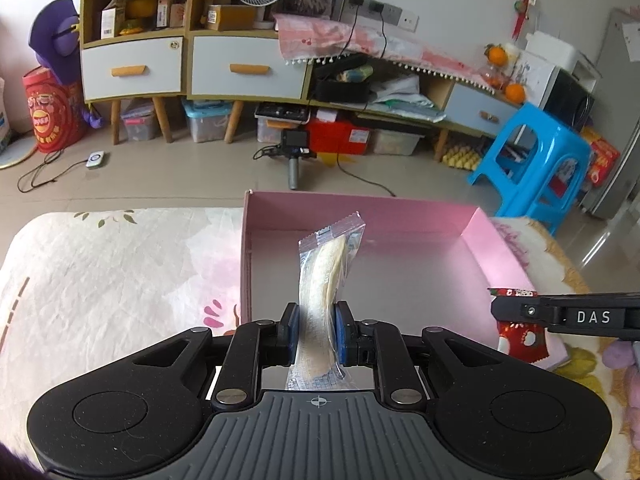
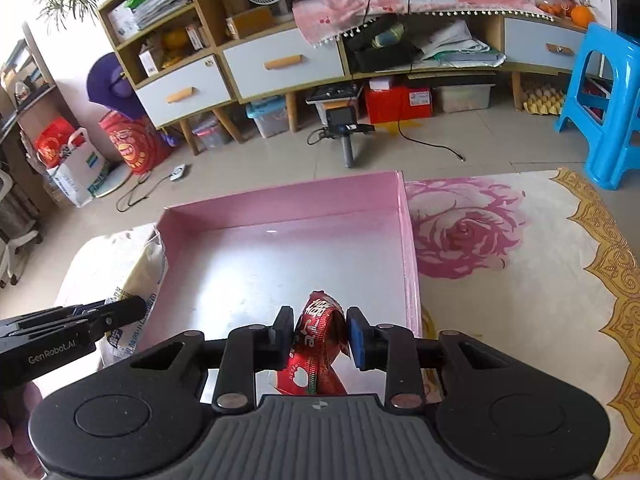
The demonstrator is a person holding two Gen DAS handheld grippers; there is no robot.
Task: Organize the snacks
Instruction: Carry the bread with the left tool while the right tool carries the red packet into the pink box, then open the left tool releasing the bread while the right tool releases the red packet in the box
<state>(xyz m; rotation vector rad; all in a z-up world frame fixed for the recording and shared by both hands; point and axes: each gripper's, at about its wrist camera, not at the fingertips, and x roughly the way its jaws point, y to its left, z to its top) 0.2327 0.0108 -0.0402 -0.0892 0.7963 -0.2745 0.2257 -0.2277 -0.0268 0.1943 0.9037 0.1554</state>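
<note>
The left tongs [image 1: 316, 334], tilted downward, clamp a clear-wrapped biscuit packet [image 1: 328, 268] upright over the pink box [image 1: 360, 210] at its nine o'clock wall. The right tongs [image 2: 318, 336], also angled down, clamp a red candy wrapper [image 2: 320, 320] over the box's five o'clock corner.

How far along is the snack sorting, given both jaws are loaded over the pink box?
Done: nothing yet; the pink box shows a bare floor. In hand: the left gripper holds a clear-wrapped pale snack near the box's left wall, and the right gripper holds a red packet above the box's near edge. Left: releasing both into the box.
</note>
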